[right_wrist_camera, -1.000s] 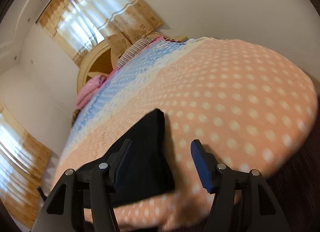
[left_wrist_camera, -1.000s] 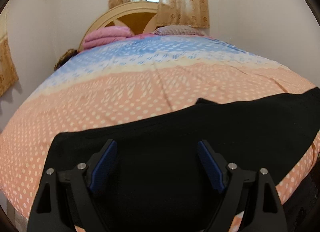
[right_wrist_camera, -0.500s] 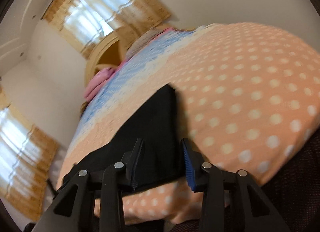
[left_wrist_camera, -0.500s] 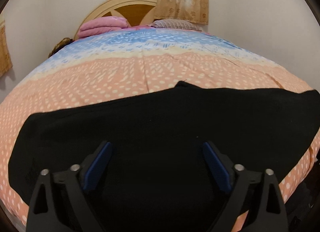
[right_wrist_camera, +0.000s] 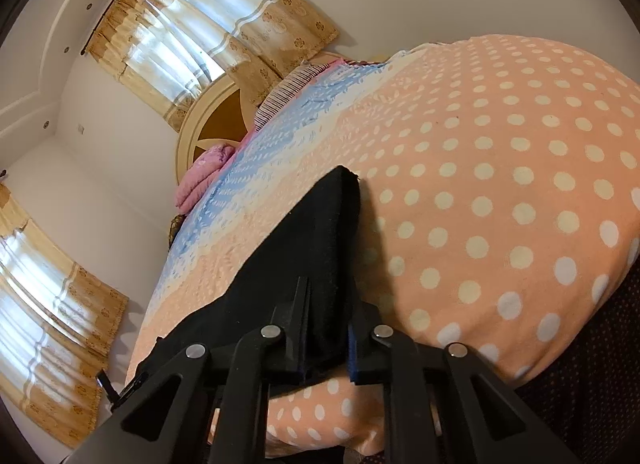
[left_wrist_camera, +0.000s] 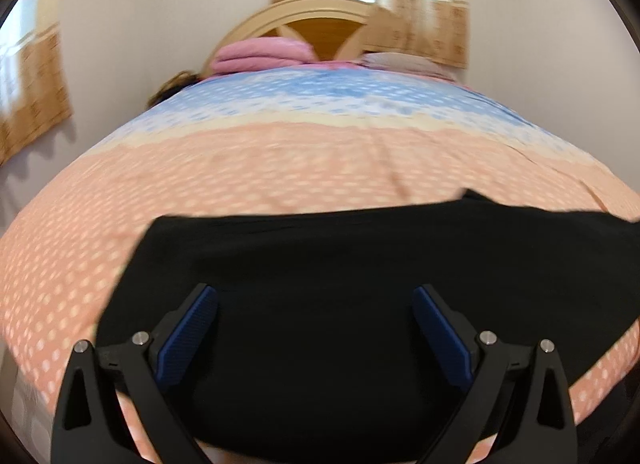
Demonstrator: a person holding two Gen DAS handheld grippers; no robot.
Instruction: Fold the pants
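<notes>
Black pants [left_wrist_camera: 320,256] lie flat across the near side of a bed covered in peach cloth with white dots [left_wrist_camera: 280,167]. My left gripper [left_wrist_camera: 315,296] hovers over the pants near their left end, open wide, with nothing between its blue pads [left_wrist_camera: 188,336]. In the right wrist view the pants [right_wrist_camera: 320,223] run away as a narrow strip. My right gripper [right_wrist_camera: 326,304] is at their near right end, and its jaws are closing with the black cloth pinched between them.
The bed cover [right_wrist_camera: 500,163] turns blue toward a round wooden headboard [left_wrist_camera: 320,23]. A folded pink blanket [left_wrist_camera: 260,55] and a striped pillow [left_wrist_camera: 400,61] lie there. Curtained windows [right_wrist_camera: 208,35] are behind it. The bed's near edge drops off just under both grippers.
My right gripper's jaws have come together from wide apart onto the end of the pants. The left jaws have spread wider, and that gripper has swung sideways over the pants.
</notes>
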